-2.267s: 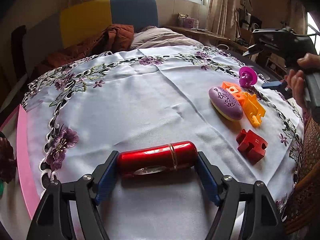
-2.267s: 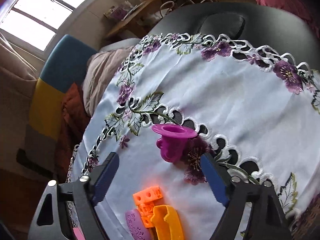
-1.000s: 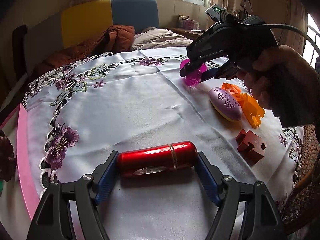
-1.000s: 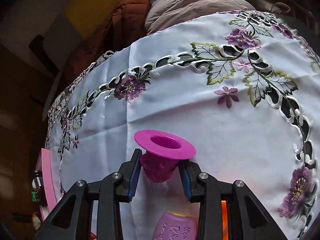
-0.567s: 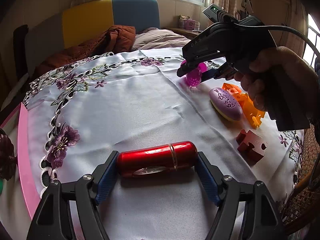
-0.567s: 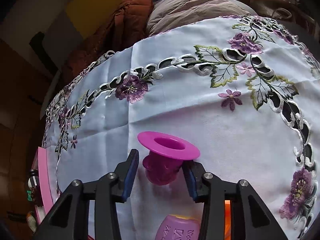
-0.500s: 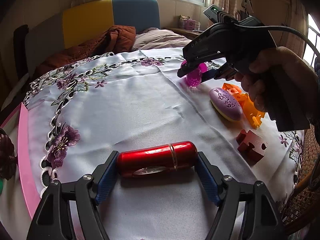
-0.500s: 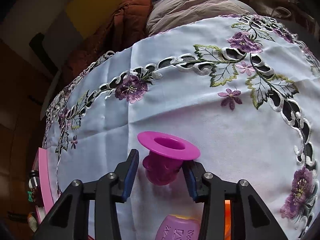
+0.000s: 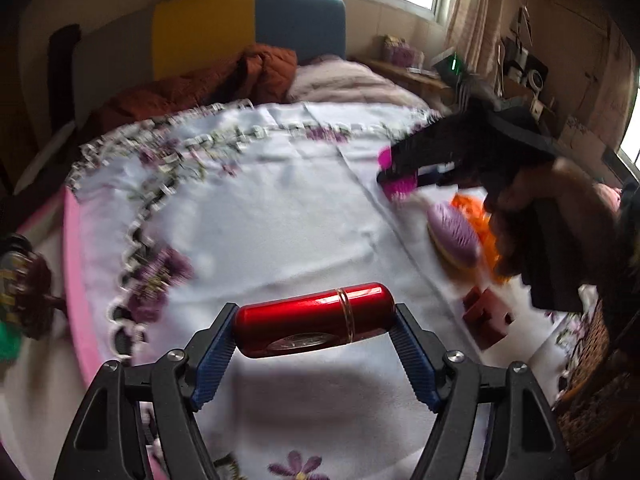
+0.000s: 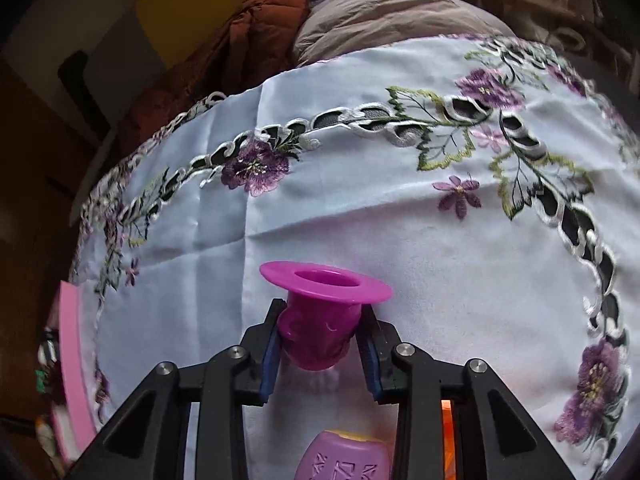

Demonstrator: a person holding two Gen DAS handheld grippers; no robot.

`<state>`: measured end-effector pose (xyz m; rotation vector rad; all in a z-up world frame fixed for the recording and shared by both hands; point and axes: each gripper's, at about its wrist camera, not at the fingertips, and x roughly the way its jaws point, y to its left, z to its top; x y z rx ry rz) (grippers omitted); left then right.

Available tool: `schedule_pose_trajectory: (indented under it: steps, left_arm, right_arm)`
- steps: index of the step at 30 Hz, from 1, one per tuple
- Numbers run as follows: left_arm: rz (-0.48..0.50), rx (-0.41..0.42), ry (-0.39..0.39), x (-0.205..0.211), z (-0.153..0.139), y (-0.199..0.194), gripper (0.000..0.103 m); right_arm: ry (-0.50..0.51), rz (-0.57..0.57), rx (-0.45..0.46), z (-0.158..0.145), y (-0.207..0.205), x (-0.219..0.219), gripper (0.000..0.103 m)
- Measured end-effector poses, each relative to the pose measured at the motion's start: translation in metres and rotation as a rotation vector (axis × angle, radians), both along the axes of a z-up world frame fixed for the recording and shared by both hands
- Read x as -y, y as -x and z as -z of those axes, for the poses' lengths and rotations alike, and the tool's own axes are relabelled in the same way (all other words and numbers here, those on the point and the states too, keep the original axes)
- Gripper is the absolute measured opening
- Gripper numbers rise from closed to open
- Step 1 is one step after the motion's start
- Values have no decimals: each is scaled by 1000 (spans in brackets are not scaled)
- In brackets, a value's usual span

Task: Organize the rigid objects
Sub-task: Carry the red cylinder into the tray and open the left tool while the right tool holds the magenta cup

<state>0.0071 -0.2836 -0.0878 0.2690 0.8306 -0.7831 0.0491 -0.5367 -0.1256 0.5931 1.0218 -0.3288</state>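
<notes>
- Left claw has lifted slightly versus a second ago; its view is motion-blurred now and the cloth edge sits lower in it. Grip unchanged: clenched end to end on the red tube, blue pads pressing both ends, tube lying crosswise.
- Right claw has barely shifted. Half a second ago its pads stood a little off the pink cup; now they have closed in and clamp the cup's body just under its wide rim. Cup upright, rim up, mouth open towards the far side.
- From the left view, the right claw and cup sit over the tablecloth, beyond the purple oval.
- The purple oval lies on the cloth just behind the cup, nearer the hand. An orange piece touches its far side.
- The red block lies on the cloth nearer than the purple oval, apart from it.
</notes>
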Motion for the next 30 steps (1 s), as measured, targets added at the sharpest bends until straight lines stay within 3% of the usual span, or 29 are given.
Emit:
schedule_pose_trajectory:
  steps: [7, 15, 24, 30]
  left_arm:
    - [-79, 40, 60, -29, -43, -1, 76]
    - [-205, 50, 85, -79, -68, -10, 76]
    - [-367, 36, 78, -147, -68, -27, 76]
    - [-479, -46, 97, -207, -52, -43, 76]
  right_arm:
    - [111, -53, -27, -2, -4, -12, 33]
    - [191, -91, -36, -4, -8, -21, 33]
    - [238, -114, -44, -4, -11, -26, 33]
    - [236, -112, -45, -5, -9, -26, 33]
